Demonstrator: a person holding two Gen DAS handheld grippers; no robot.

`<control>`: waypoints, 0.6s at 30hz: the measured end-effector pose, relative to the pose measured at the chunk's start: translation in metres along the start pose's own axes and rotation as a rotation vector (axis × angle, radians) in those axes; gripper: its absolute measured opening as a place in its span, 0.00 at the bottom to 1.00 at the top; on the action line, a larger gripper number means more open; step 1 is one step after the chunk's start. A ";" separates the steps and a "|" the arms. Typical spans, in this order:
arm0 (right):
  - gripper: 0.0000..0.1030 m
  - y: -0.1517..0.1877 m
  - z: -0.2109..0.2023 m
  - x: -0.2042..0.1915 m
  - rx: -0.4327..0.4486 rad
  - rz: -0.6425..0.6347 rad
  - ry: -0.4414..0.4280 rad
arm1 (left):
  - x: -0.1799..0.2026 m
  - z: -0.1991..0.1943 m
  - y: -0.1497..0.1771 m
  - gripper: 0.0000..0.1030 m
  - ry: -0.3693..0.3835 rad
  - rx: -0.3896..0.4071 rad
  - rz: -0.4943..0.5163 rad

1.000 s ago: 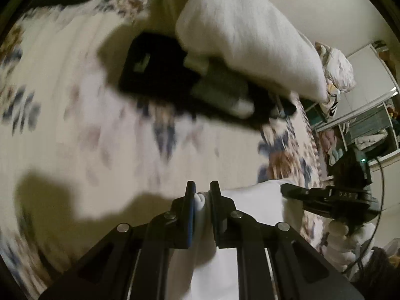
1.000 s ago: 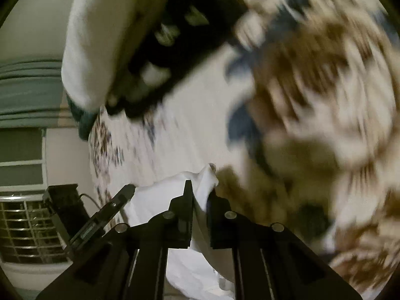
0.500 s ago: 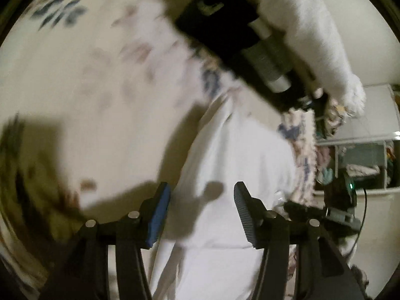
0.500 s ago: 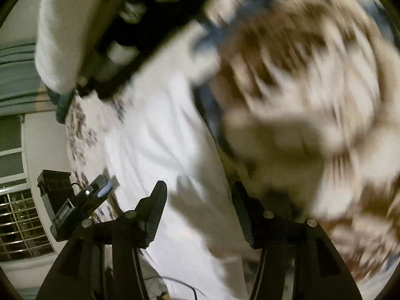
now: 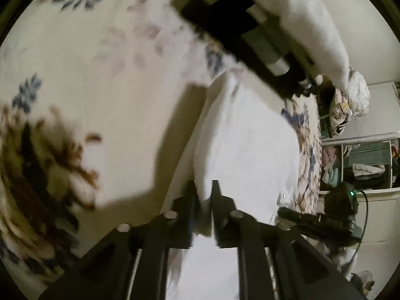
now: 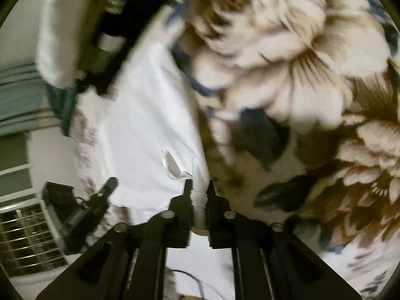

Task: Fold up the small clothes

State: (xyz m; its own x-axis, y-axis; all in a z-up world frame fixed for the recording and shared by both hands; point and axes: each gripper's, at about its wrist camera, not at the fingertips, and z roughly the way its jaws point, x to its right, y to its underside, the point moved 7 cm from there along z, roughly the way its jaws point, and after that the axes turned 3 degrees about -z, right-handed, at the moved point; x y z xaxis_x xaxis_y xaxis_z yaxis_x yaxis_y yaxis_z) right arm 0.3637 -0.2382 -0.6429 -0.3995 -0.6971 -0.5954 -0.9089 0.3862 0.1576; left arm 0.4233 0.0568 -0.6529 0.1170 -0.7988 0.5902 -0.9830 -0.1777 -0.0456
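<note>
White garment (image 5: 246, 150) lies spread lengthwise on floral bedspread (image 5: 82, 80), mostly flat, few wrinkles; left long edge raised in soft fold; near end bunched; small opening with tag visible near one corner

Work surface is a bed covered by a cream blanket (image 5: 105, 80) printed with large brown and blue flowers; print appears much larger and blurred in the right wrist view. Cream wall (image 5: 360, 25) behind the bed. Far side in the left wrist view: open shelving (image 5: 362, 160) holding folded fabrics, with a crumpled bundle of cloth (image 5: 350, 105) above it. Right wrist view: green curtain (image 6: 20, 95) at the left edge and a window with a metal grille (image 6: 27, 237) below it. Lighting dim and warm, hard shadows on the blanket.
</note>
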 end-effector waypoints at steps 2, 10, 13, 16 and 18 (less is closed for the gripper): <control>0.35 -0.002 0.005 0.006 -0.030 0.009 0.029 | -0.001 -0.009 0.009 0.28 0.031 0.001 -0.010; 0.54 0.081 -0.026 0.027 -0.116 -0.043 0.035 | -0.038 -0.060 0.110 0.56 -0.030 -0.029 -0.067; 0.54 0.140 -0.021 0.057 -0.205 0.006 0.041 | -0.060 -0.056 0.159 0.56 -0.090 -0.105 -0.090; 0.54 0.186 -0.003 0.083 -0.266 0.080 0.042 | -0.078 -0.043 0.199 0.56 -0.117 -0.175 -0.133; 0.54 0.207 0.010 0.093 -0.281 0.111 0.033 | -0.084 -0.029 0.219 0.56 -0.118 -0.214 -0.144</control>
State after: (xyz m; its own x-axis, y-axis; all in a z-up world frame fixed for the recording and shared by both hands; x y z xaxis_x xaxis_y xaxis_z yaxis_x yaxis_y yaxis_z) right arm 0.1394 -0.2173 -0.6738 -0.4980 -0.6807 -0.5372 -0.8550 0.2821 0.4351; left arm 0.1940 0.1019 -0.6891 0.2610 -0.8379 0.4794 -0.9611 -0.1788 0.2107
